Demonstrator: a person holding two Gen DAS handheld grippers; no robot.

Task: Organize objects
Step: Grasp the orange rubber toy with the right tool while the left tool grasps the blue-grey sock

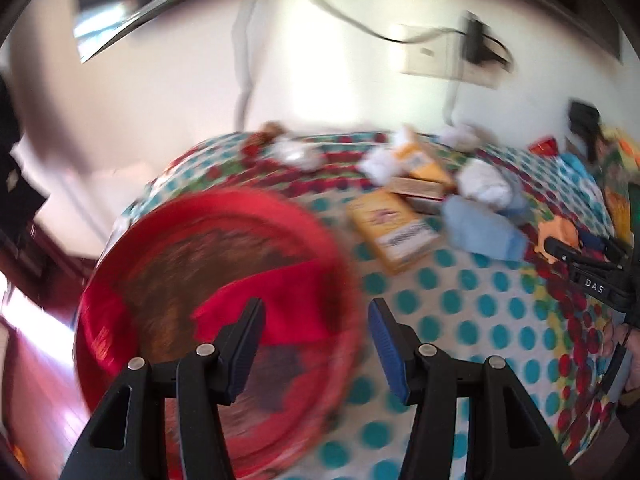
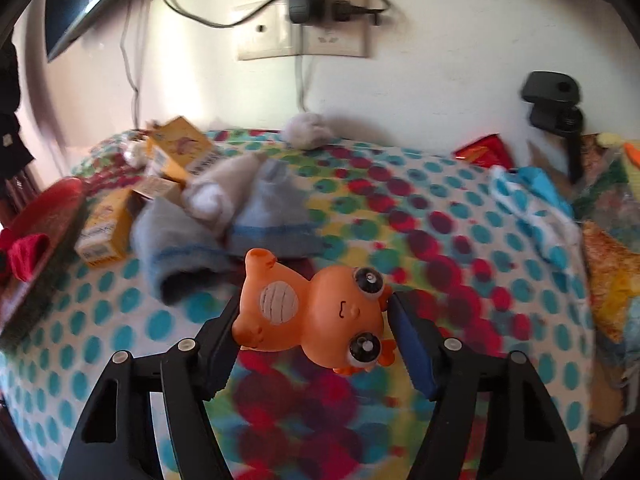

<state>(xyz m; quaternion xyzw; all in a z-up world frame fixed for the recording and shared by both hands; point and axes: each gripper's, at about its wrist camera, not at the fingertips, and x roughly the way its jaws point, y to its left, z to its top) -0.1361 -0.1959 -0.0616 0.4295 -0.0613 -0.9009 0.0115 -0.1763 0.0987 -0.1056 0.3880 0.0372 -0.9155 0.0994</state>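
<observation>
My right gripper (image 2: 312, 320) is shut on an orange rubber toy (image 2: 316, 312) with big eyes, held above the polka-dot bed cover (image 2: 440, 240). The toy also shows at the right of the left wrist view (image 1: 558, 232), with the right gripper (image 1: 580, 260) beside it. My left gripper (image 1: 316, 328) is open and empty, above the right rim of a red round tray (image 1: 168, 264) that holds a red cloth (image 1: 280, 300). The tray shows at the far left of the right wrist view (image 2: 44, 216).
Yellow boxes (image 1: 392, 228) (image 2: 176, 148), grey and blue socks (image 2: 192, 248) (image 1: 480, 228) and white balled socks (image 1: 484, 184) lie mid-bed. A blue-white cloth (image 2: 532, 208) and colourful packets (image 2: 608, 280) lie right. A wall socket with a charger (image 2: 304, 20) is behind.
</observation>
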